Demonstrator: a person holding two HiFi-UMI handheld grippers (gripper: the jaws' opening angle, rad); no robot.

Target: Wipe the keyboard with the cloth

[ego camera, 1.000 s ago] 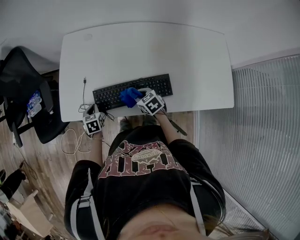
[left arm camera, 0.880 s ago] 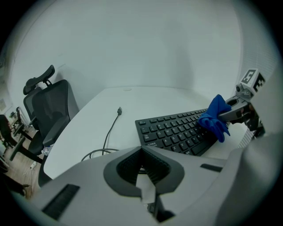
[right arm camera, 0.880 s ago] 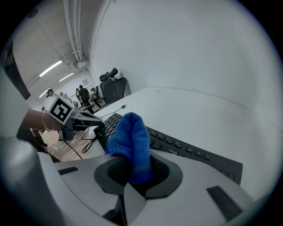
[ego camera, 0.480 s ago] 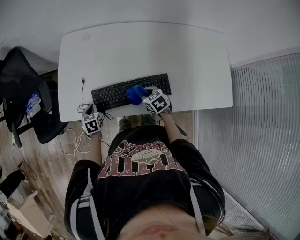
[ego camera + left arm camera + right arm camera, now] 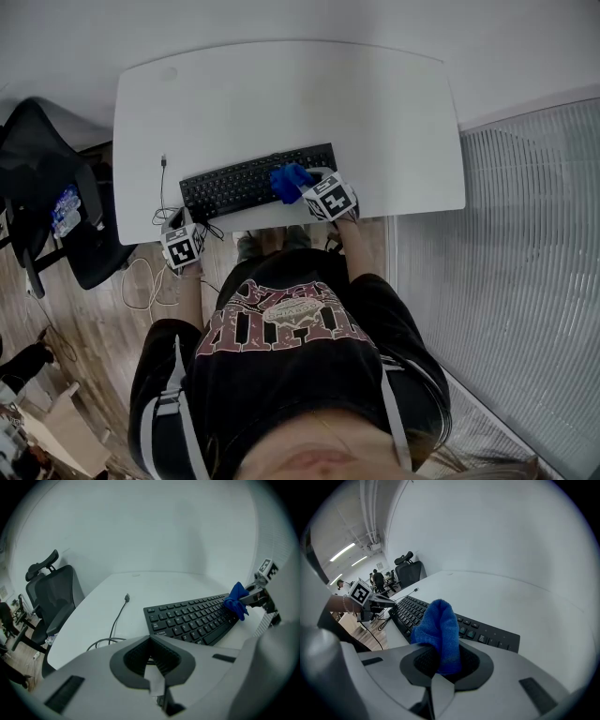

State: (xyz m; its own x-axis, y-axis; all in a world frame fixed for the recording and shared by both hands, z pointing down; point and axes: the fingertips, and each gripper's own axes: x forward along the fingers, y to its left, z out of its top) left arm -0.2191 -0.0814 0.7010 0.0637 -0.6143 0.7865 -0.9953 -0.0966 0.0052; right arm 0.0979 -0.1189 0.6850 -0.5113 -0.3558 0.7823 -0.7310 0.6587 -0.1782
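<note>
- Right gripper (image 5: pixel 440 663): jaws clamped on the blue cloth (image 5: pixel 438 627), which rests on the right portion of the keyboard (image 5: pixel 234 186).
- Left gripper (image 5: pixel 150 660): jaws together, empty, beside the desk (image 5: pixel 281 103) edge.
- Progress: wiping seemingly mid-course.

1 keyboard (image 5: pixel 234 186), 1 cloth (image 5: pixel 289 178), 2 hand-held grippers (image 5: pixel 151 653) (image 5: pixel 440 663), 1 cable (image 5: pixel 165 192), 1 table (image 5: pixel 281 103), 1 office chair (image 5: pixel 47 187)

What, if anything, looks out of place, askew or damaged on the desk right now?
Nothing is spilled or damaged. One oddity: a loose cable lies on the table left of the keyboard, its plug end connected to nothing and the rest trailing over the front edge. The keyboard also sits slightly angled to that edge.
</note>
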